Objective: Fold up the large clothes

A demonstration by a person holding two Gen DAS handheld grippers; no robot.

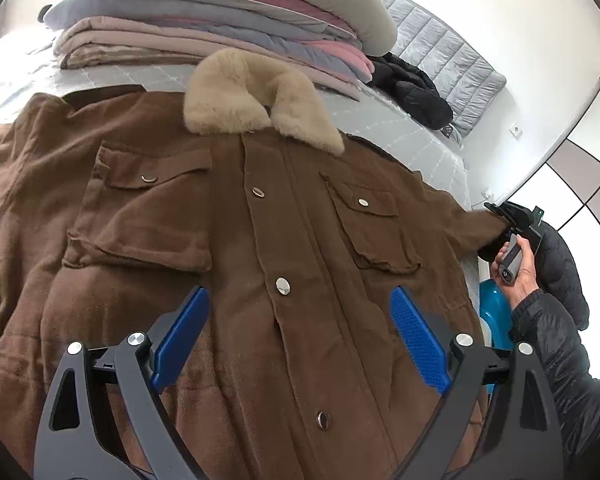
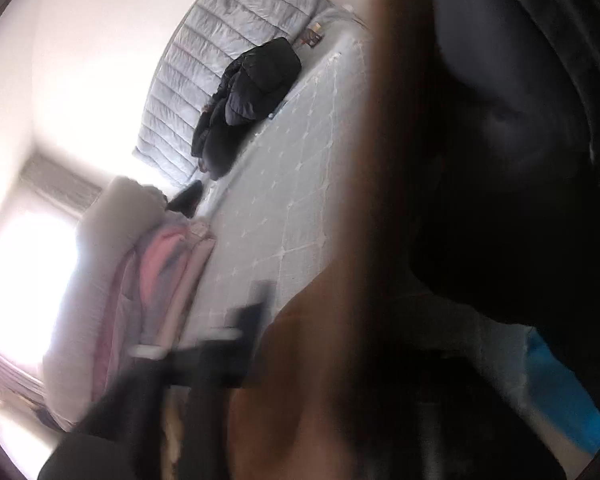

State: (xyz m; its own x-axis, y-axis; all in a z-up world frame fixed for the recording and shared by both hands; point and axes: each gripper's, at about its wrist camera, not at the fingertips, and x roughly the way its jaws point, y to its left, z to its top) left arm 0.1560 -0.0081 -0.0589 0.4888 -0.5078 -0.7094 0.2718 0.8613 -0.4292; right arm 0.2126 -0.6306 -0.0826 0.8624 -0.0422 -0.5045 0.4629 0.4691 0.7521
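A large brown coat (image 1: 228,248) with a beige fur collar (image 1: 256,96) lies front up and buttoned on the bed. My left gripper (image 1: 300,340) is open, its blue pads (image 1: 180,336) spread just above the coat's lower front. My right gripper (image 1: 508,220) is at the coat's right sleeve end and seems shut on the cuff (image 1: 484,228). In the right wrist view brown coat cloth (image 2: 340,360) fills the blurred foreground close to the lens; the fingers are hidden.
A stack of folded blankets (image 1: 220,20) sits behind the collar. A black puffer jacket (image 1: 412,88) lies by the grey quilted headboard (image 1: 444,52); it also shows in the right wrist view (image 2: 252,96). A blue object (image 1: 494,312) is at the bed's right edge.
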